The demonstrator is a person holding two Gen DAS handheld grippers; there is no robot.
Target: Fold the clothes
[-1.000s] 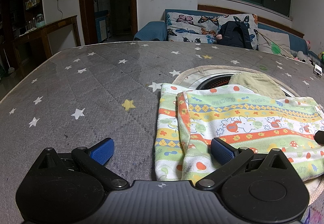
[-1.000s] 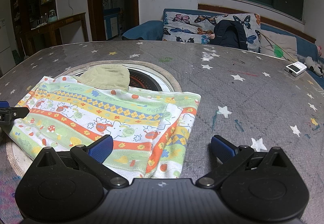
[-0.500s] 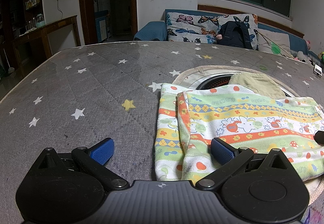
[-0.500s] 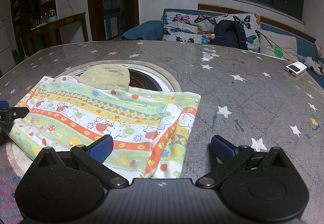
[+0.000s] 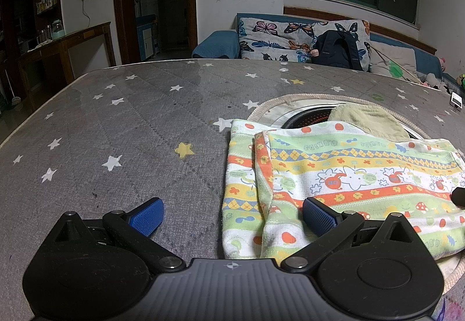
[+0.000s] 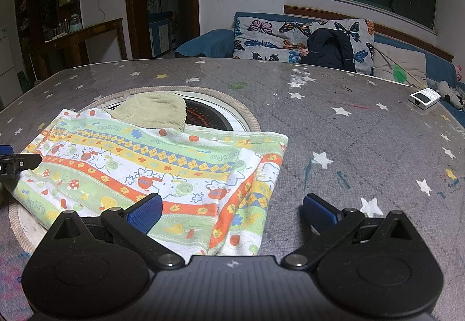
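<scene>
Both grippers are spread wide, gripping nothing. The left gripper (image 5: 231, 213) straddles the towel's left edge; the right gripper (image 6: 231, 210) straddles its right edge. One printed towel (image 6: 151, 164), folded over, lies flat on the star-patterned table (image 5: 116, 129), half covering a round ringed opening (image 6: 221, 111). One beige cloth (image 6: 154, 111) sits at the towel's far edge. One small white device (image 6: 424, 97) rests near the table's far right corner.
</scene>
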